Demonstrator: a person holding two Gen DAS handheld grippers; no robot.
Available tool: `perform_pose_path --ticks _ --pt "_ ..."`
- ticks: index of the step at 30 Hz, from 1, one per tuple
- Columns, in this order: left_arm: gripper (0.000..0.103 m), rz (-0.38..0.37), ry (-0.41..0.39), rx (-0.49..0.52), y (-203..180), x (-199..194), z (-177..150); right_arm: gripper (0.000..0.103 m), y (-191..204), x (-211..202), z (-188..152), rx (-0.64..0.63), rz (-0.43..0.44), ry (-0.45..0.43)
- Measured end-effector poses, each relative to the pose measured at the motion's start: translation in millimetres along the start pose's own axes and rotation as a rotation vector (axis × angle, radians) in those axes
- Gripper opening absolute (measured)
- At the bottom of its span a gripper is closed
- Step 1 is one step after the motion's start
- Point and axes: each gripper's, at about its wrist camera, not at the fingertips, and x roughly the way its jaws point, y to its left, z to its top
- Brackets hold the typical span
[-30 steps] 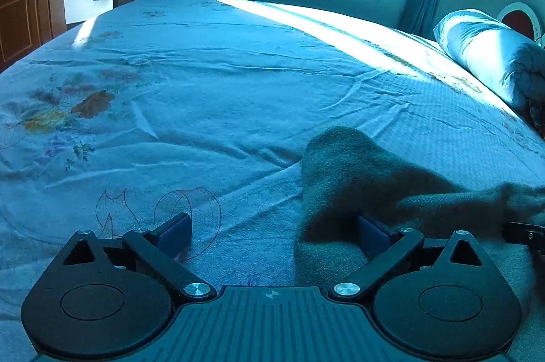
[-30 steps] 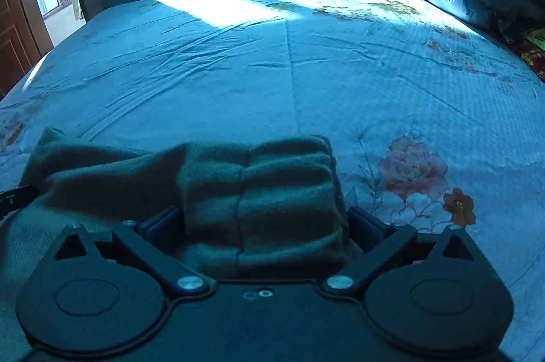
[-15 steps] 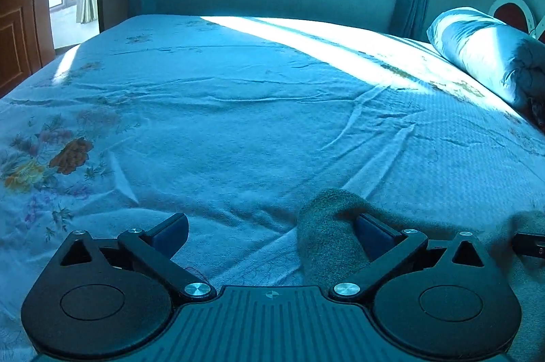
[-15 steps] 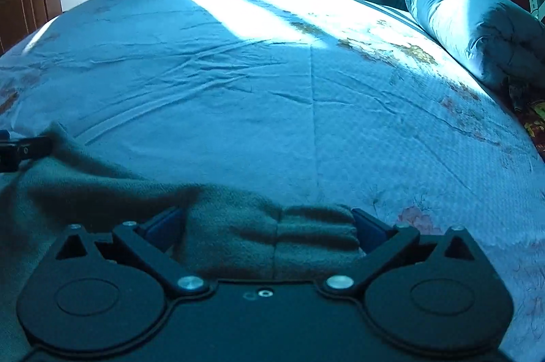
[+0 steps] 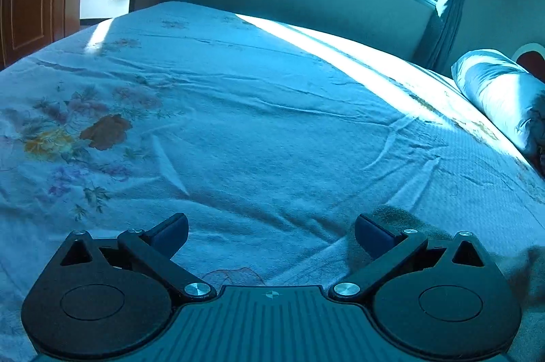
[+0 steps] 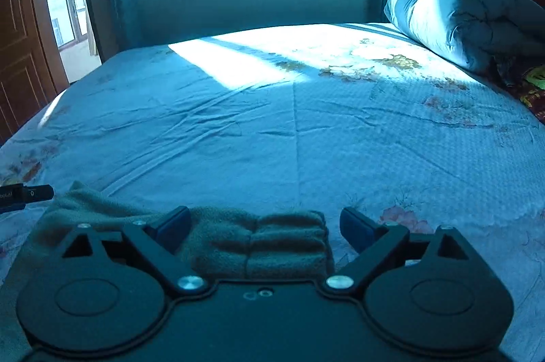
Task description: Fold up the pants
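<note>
- The right gripper [image 6: 264, 227] has its jaws spread wide, and the folded end of the grey-green pants [image 6: 259, 242] lies on the bed [image 6: 306, 130] between them, clamped by neither.
- From there the cloth runs off to the left, under the gripper's body.
- The left gripper [image 5: 270, 234] also has its jaws spread; bare sheet lies between them.
- A corner of the pants [image 5: 391, 213] shows just behind the right-hand fingertip [image 5: 371, 230] of that gripper; whether they touch I cannot tell.
</note>
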Motion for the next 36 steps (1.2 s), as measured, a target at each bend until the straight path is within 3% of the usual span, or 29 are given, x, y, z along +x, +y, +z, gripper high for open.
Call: perform_pose_path --ticks 5,9,11,12,14,15,17,19,26,29,31,36 --pt "0.103 -0.086 0.023 -0.117 44 -54 -31 0.094 -39 -61 -27 0.172 0.090 -0.075" --pt "0.103 -0.115 0.052 -0.151 50 -83 -70 0.094 -44 -84 -56 0.183 0.077 -0.116" --pt "0.103 -0.111 0.073 -0.092 41 -87 -86 0.095 -42 -73 -70 0.145 0.064 -0.051" --pt "0.103 -0.081 0.081 -0.014 32 -87 -94 0.096 -39 -61 -79 0.113 0.005 0.022" --pt "0.103 -0.018 0.105 0.141 14 -87 -102 0.094 -51 -54 -87 0.230 0.101 0.081" --pt "0.103 -0.010 0.106 0.151 12 -92 -100 0.094 -58 -56 -88 0.297 0.133 0.086" --pt "0.103 -0.104 0.080 0.048 18 -103 -88 0.093 -74 -69 -86 0.413 0.200 0.017" --pt "0.103 -0.134 0.066 0.005 17 -105 -78 0.094 -84 -70 -83 0.471 0.230 0.001" --pt "0.103 -0.137 0.092 0.002 -2 -91 -70 0.094 -96 -48 -87 0.542 0.342 0.088" --pt "0.103 -0.171 0.116 -0.029 -1 -85 -71 0.096 -108 -38 -95 0.647 0.410 0.105" --pt "0.103 -0.232 0.142 -0.062 2 -77 -69 0.097 -114 -32 -98 0.677 0.446 0.109" --pt "0.103 -0.259 0.175 -0.049 -1 -62 -63 0.097 -116 -21 -92 0.655 0.485 0.154"
